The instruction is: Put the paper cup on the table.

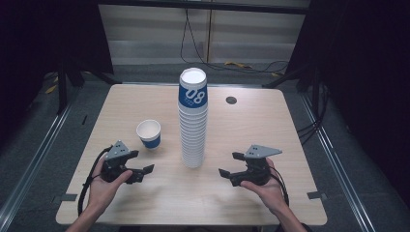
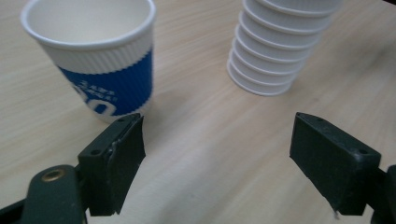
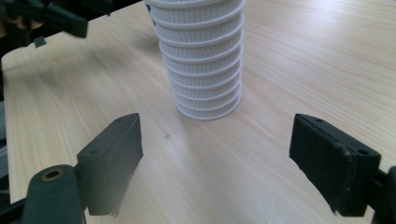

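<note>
the stack [image 1: 193,121] stands upright at mid-table, between the two grippers, so either hand can reach it. the cup [image 1: 149,133] stands alone, upright and mouth up, to the stack's left and clear of it, likely so its wall can be taken without disturbing the tower. the left gripper [image 1: 143,169] sits just in front of the cup with its jaws spread and nothing between them; in the left gripper view the cup [image 2: 100,60] rises just beyond the left jaw, not touching it as far as i can tell. the right gripper [image 1: 231,164] waits to the right of the stack, jaws also spread and empty, aimed at the stack's base [image 3: 205,84].

both gripper views cut off the stack's top, and the cup's print is only partly legible. the table [image 1: 251,198] carries a small dark round spot [image 1: 231,100] near its far edge, too small to identify.
</note>
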